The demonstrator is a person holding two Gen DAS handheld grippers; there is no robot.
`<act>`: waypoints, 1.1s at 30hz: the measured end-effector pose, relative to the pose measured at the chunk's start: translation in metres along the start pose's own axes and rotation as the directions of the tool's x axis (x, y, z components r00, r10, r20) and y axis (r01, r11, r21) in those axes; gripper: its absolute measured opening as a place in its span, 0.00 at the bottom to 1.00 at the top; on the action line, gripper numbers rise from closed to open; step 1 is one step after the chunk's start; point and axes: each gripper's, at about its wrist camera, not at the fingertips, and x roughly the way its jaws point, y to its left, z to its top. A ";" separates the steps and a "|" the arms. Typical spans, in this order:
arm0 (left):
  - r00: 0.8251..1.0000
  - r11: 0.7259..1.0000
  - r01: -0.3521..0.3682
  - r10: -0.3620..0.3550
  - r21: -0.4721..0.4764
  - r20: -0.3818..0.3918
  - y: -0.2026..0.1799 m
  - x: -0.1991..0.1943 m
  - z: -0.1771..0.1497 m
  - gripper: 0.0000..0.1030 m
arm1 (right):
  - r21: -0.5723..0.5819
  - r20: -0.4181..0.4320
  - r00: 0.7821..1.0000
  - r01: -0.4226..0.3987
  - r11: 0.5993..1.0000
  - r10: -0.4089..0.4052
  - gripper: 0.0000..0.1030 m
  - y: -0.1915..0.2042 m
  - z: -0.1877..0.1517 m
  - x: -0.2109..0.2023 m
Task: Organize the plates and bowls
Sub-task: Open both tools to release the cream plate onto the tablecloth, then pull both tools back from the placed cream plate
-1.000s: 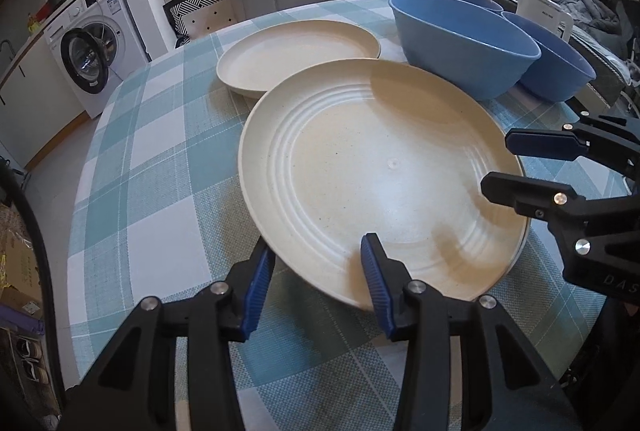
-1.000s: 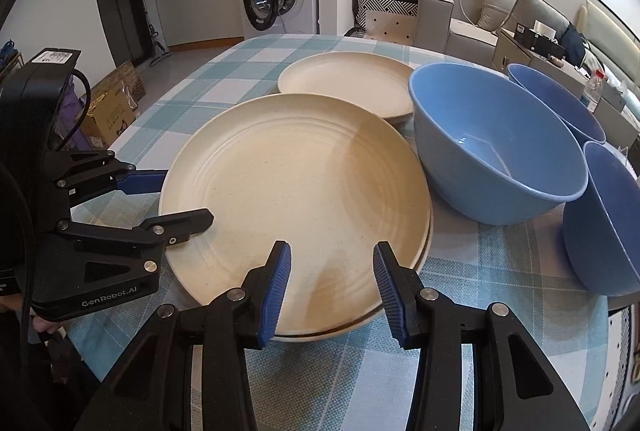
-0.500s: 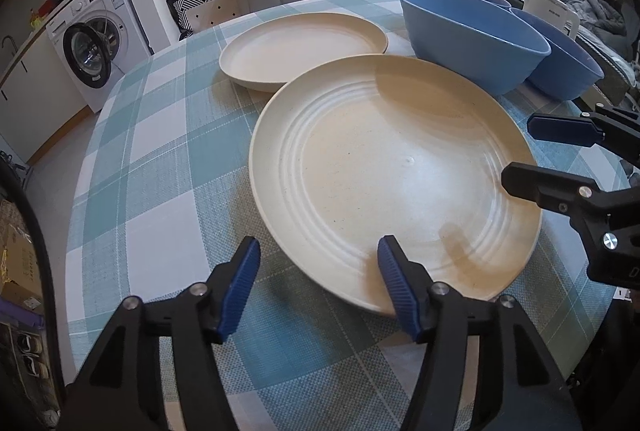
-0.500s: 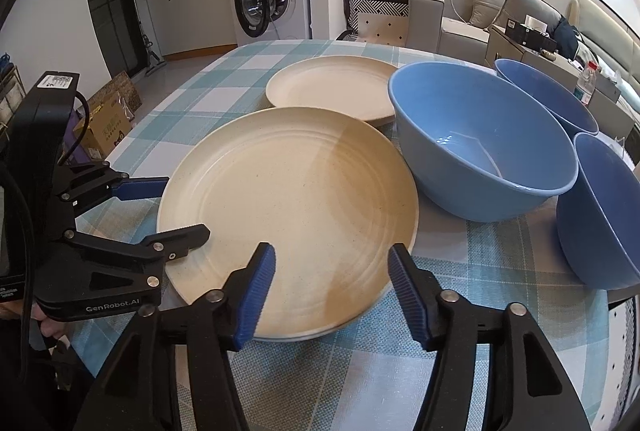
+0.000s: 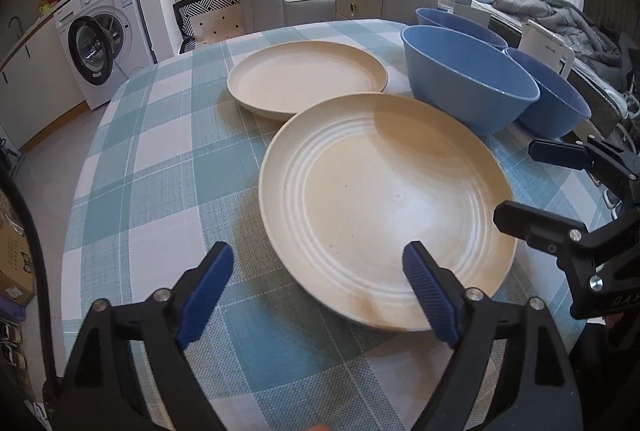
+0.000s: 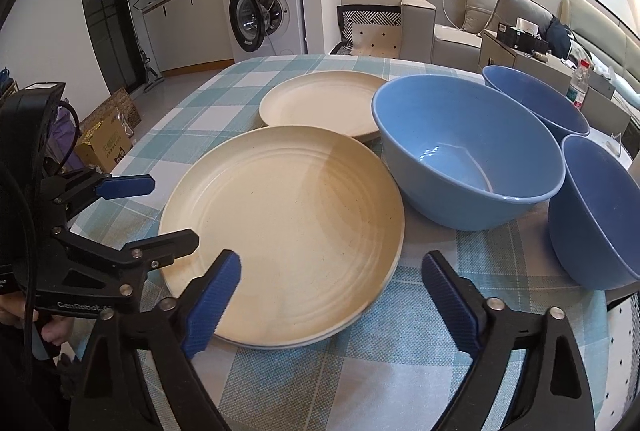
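I have just let go of the large cream plate (image 6: 280,231), stacked on another near the worktop (image 5: 160,159) edge: my left hand-held gripper (image 5: 318,297) and right hand-held gripper (image 6: 332,301) are opening, empty. Next, probably the smaller plate (image 6: 320,107) behind, or nesting the blue bowls (image 6: 468,151).

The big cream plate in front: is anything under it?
Yes. In the right wrist view a second rim peeks out beneath the plate at its near edge, so another plate lies under it. The rest of that one is covered.
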 end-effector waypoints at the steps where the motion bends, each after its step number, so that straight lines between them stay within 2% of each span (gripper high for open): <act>1: 1.000 1.000 -0.004 0.004 -0.003 0.006 0.000 -0.001 0.001 0.93 | 0.001 0.010 1.000 0.001 1.000 -0.001 0.96 -0.001 0.001 -0.001; 11: 0.999 0.999 -0.002 0.004 -0.034 0.036 0.004 -0.007 0.006 1.00 | 0.021 0.068 0.998 0.003 1.000 -0.004 0.99 -0.007 0.004 -0.012; 20: 0.999 0.998 -0.007 0.010 -0.068 0.048 0.010 -0.009 0.009 1.00 | 0.019 0.093 0.996 -0.008 1.000 0.006 0.99 -0.010 0.016 -0.021; 27: 0.998 0.985 0.016 -0.004 -0.169 0.068 0.028 -0.014 0.011 1.00 | 0.000 0.105 0.994 -0.018 1.000 0.018 0.99 -0.012 0.028 -0.026; 33: 0.998 0.976 -0.026 0.040 -0.217 0.057 0.042 -0.012 0.020 1.00 | 0.010 0.139 0.989 -0.044 0.999 0.043 0.99 -0.018 0.041 -0.029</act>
